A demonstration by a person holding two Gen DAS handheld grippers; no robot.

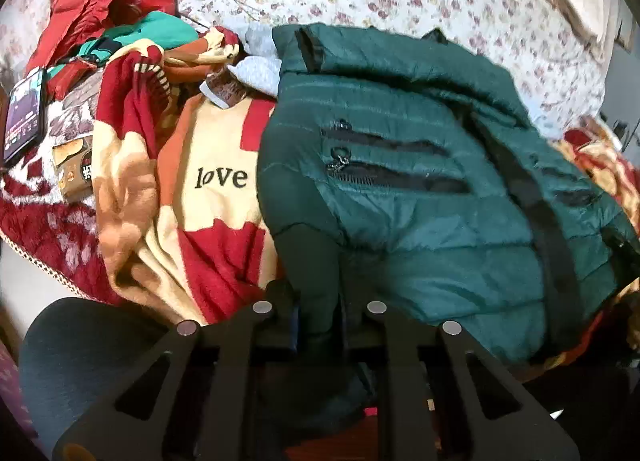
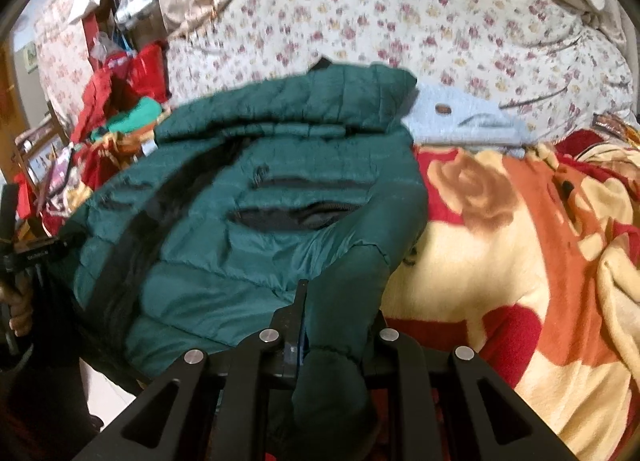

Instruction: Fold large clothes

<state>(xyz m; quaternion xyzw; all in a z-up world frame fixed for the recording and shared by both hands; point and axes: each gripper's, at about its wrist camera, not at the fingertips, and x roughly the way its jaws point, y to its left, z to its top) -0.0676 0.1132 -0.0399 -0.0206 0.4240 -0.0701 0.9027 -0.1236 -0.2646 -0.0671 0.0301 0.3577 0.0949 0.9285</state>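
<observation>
right gripper [image 2: 334, 325] clamped on a sleeve of the green puffer jacket [image 2: 256, 197], spread over a fleece blanket [image 2: 500, 261].

Soft indoor light, slight motion blur, fisheye-bent edges with dark corners

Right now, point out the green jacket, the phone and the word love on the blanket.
green jacket [image 1: 420, 229], left wrist view, quilted front panel.
phone [image 1: 24, 117], left wrist view, lit screen.
word love [image 1: 221, 178], left wrist view, middle letters on the blanket.

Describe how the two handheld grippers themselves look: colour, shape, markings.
Both the left gripper and the right gripper are matte black, with angular struts carrying triangular cut-outs and round silver pins at the joints. The jaws are flat black plates. No cables or sleeves show.
</observation>
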